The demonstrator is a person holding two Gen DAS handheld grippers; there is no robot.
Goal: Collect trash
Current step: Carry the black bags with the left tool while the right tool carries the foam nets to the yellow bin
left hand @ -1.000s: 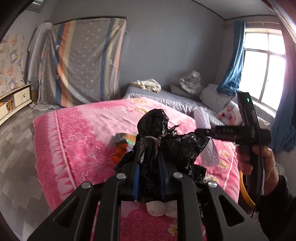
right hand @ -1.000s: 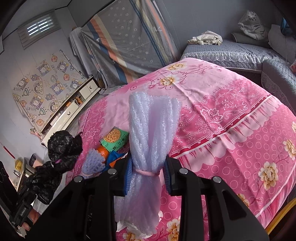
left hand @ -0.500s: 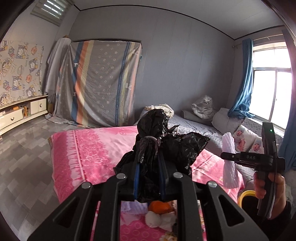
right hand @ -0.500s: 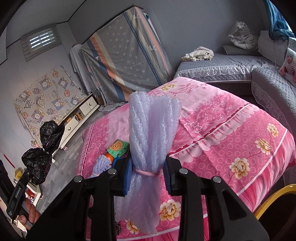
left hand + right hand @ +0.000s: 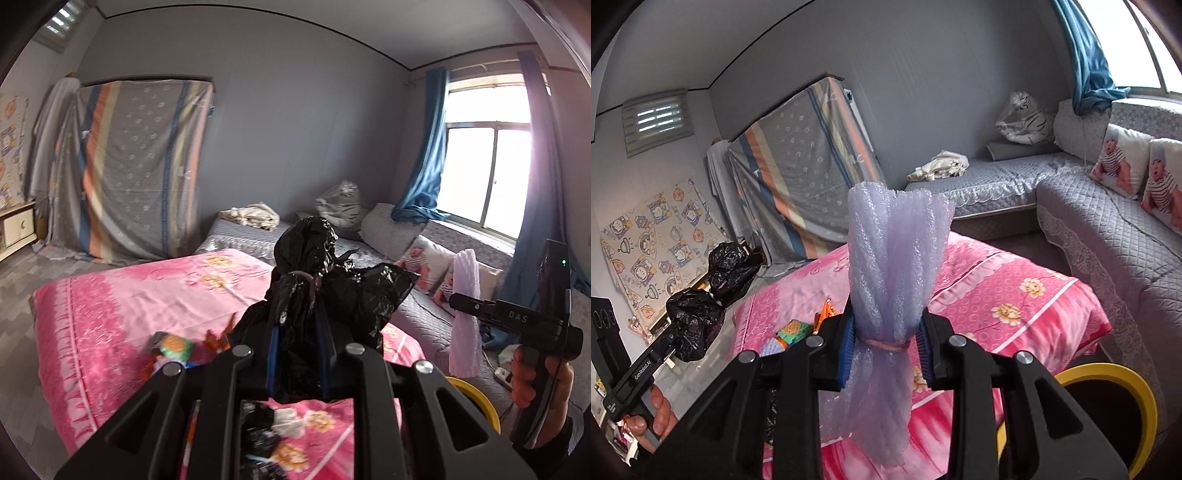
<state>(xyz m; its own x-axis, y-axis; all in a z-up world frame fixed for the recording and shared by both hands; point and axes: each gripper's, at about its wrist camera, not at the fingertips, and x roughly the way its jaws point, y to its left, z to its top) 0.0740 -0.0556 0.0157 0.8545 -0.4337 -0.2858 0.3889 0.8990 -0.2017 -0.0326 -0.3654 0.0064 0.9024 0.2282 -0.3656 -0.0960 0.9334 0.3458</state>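
Grey walls enclose a room with a pink bed [image 5: 122,317] and a grey sofa [image 5: 1108,236] along the window side. Both grippers are raised over the bed's near end. The left gripper [image 5: 297,354] is clamped on a knotted black bag [image 5: 314,280]; the right gripper [image 5: 886,343] is clamped on a bundle of pale purple foam wrap [image 5: 894,258], pinched where a band ties it. Only the left view shows the window [image 5: 487,162] and the hand [image 5: 535,384] bearing the right gripper beside it. Only the right view shows the cartoon wall sheet [image 5: 653,236], the sofa's full corner and most of the yellow bin [image 5: 1137,402] at lower right. Small wrappers [image 5: 798,328] lie on the bed in both views.
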